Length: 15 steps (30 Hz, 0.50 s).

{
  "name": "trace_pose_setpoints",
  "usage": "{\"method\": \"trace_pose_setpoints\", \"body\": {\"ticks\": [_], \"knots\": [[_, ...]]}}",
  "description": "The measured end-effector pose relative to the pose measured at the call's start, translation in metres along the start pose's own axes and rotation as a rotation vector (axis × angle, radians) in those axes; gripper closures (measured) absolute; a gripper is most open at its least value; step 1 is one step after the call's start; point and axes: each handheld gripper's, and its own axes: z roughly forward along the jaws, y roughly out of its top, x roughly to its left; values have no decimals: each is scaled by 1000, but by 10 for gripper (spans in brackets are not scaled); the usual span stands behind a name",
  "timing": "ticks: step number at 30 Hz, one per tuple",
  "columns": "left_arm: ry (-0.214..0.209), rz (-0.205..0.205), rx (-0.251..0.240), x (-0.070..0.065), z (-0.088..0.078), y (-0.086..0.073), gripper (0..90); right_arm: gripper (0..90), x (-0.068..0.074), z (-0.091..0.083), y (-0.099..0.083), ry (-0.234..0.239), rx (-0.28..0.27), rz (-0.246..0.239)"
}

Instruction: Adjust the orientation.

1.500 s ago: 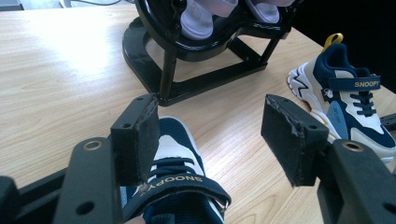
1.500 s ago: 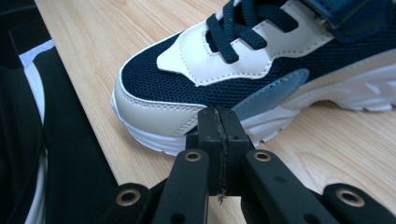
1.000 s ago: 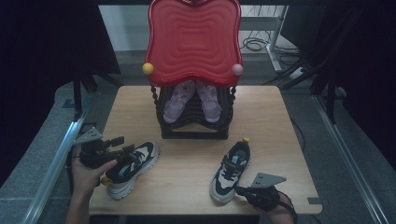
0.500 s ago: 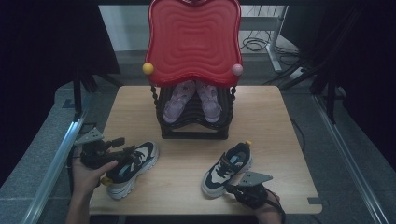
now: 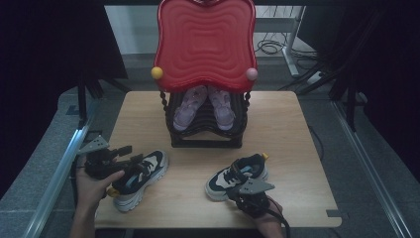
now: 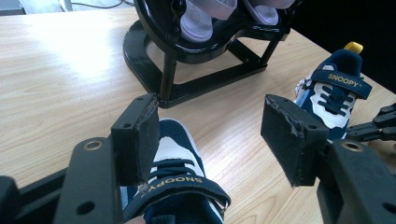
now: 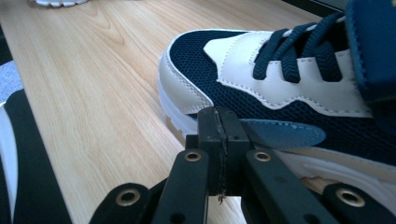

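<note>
Right fingers (image 7: 219, 135): pressed fully together with nothing between them, their tips set against the sole edge of the right sneaker (image 7: 299, 93), pushing rather than gripping.
Left fingers (image 6: 140, 140): spread wide over the left sneaker (image 6: 175, 186), one pad beside its strap; they clamp nothing.
Right sneaker: lies near the front edge of the tabletop (image 5: 292, 148), right of centre, toe angled toward the left gripper (image 5: 106, 158).
Left sneaker: lies at the front left of the tabletop, under the left gripper, toe pointing toward the black shoe rack (image 5: 205, 129).
Surroundings: the rack stands at mid-table with a pair of lilac shoes (image 5: 203, 106) on it and a red wavy tray (image 5: 205, 42) rising above it.
Risk: a push from closed tips low on the sole may spin the right sneaker instead of sliding it straight, or let the tips slip off the curved rubber.
Risk, edge: both sneakers lie close to the front edge, so a skewed shove could send one off it.
</note>
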Motion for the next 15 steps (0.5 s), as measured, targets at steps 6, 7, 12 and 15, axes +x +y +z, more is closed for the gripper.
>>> {"method": "trace_pose_setpoints", "body": {"ticks": [6,7,12,15], "knots": [[1,-2,0,1,-1,0,378,897,2,7,4,-1,-2,-3],[1,-3,-3,1,-1,0,378,897,3,10,6,0,-2,-1],[1,-3,-6,1,-3,0,378,897,4,14,8,-5,-5,4],[1,-3,-3,2,-2,0,378,897,5,19,11,-8,-2,4]]}}
